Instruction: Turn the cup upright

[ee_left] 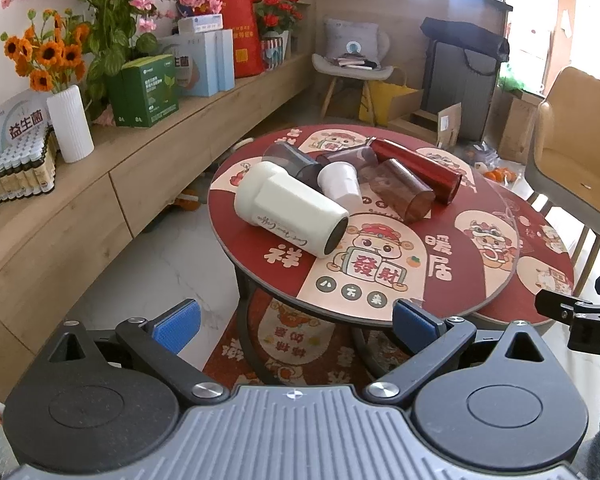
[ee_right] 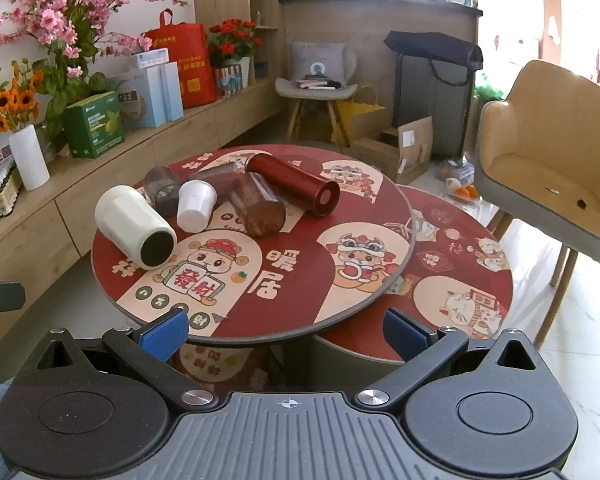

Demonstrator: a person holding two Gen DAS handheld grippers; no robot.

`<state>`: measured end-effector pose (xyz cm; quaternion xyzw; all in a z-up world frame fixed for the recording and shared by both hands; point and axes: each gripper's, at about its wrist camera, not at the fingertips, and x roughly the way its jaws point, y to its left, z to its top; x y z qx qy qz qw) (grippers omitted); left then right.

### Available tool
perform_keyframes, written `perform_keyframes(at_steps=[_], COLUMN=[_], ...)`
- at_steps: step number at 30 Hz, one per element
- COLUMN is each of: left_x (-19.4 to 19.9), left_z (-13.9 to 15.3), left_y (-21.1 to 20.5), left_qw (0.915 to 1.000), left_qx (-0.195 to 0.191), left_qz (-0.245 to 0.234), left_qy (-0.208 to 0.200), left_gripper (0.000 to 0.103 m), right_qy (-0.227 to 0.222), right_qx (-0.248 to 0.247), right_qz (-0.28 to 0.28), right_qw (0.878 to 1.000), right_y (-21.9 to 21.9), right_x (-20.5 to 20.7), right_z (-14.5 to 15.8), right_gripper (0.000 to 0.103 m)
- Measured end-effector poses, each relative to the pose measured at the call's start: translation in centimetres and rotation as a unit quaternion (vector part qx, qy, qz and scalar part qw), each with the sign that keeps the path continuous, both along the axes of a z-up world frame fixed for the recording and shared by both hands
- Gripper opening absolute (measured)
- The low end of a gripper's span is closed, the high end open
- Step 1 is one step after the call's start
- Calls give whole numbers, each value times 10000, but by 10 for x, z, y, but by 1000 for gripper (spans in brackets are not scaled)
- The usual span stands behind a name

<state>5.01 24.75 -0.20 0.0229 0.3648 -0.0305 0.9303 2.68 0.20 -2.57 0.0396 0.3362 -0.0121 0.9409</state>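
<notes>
Across the round table (ee_left: 452, 304) I am eyeing the cream cup (ee_left: 290, 210), lying sideways, likely light, rigid and slick, so I am planning a mid-body grip, with my left gripper (ee_left: 296, 320) and right gripper (ee_right: 286, 330) both hanging spread wide and empty.

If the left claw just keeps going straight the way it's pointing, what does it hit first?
Probably the near rim of the round table, which lies between the open left claw fingers. The cream tumbler lies farther back; depth is unclear.

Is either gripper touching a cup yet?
No: the left gripper and right gripper hang open short of the table, apart from the white cup.
</notes>
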Motion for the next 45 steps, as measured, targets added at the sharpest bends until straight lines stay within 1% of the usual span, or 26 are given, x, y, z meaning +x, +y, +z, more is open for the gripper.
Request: perform_keyframes(at_steps=[6, 12, 16, 17, 18, 19, 20, 21, 22, 23, 28, 31, 34, 40, 41, 42, 43, 44, 45], left_x=[34, 72, 93, 98, 103, 106, 109, 111, 112, 113, 118, 121, 121, 119, 120, 122, 123, 123, 123], left_z=[-11, -29, -46, -51, -56, -60, -64, -67, -70, -74, -91, -101, -104, -106, -106, -107, -107, -107, -108], left_y=[7, 15, 24, 26, 28, 30, 31, 32, 33, 34, 37, 36, 40, 49, 49, 48, 47, 46, 45], left_qw=[9999, 9995, 9989, 9987, 9984, 9982, 9980, 9979, 9978, 9977, 9961, 9958, 9954, 9942, 9942, 9943, 9942, 9942, 9942], left_qx=[21, 10, -90, -112, -138, -166, -191, -209, -227, -251, -479, -491, -530, -682, -679, -673, -672, -670, -671], left_qz=[124, 316, 441, 469, 496, 514, 522, 528, 536, 543, 523, 413, 422, 476, 474, 471, 468, 467, 462], left_qy=[-35, -21, 131, 184, 233, 271, 297, 313, 320, 321, 530, 650, 676, 682, 682, 685, 691, 702, 707], left_gripper=[103, 103, 103, 103, 103, 103, 103, 103, 103, 103, 103, 103, 103, 103, 103, 103, 103, 103, 103], right_qy=[42, 50, 0, -11, -15, -19, -28, -42, -56, -53, -78, -97, 33, 424, 448, 471, 484, 490, 484], right_qx=[-6, -68, -141, -142, -133, -103, -73, -23, 10, 21, 116, 103, 228, 729, 781, 823, 839, 834, 833], right_qz=[229, 611, 937, 1004, 1059, 1135, 1211, 1336, 1434, 1492, 1717, 1704, 1621, 1441, 1426, 1414, 1410, 1390, 1382], right_qw=[9997, 9981, 9955, 9948, 9943, 9935, 9926, 9910, 9897, 9888, 9850, 9853, 9865, 9860, 9857, 9854, 9853, 9856, 9857], right_y=[2, 11, 23, 26, 29, 33, 37, 42, 46, 51, 77, 88, 93, 89, 89, 90, 90, 90, 89], right_x=[37, 94, 142, 155, 167, 180, 191, 204, 214, 222, 261, 283, 302, 322, 324, 326, 326, 325, 324], right_z=[-10, -22, -31, -33, -35, -37, -39, -41, -43, -45, -50, -55, -64, -83, -85, -86, -88, -89, -89], right_gripper=[103, 101, 84, 79, 76, 71, 64, 59, 52, 49, 50, 50, 50, 50, 53, 52, 52, 48, 48])
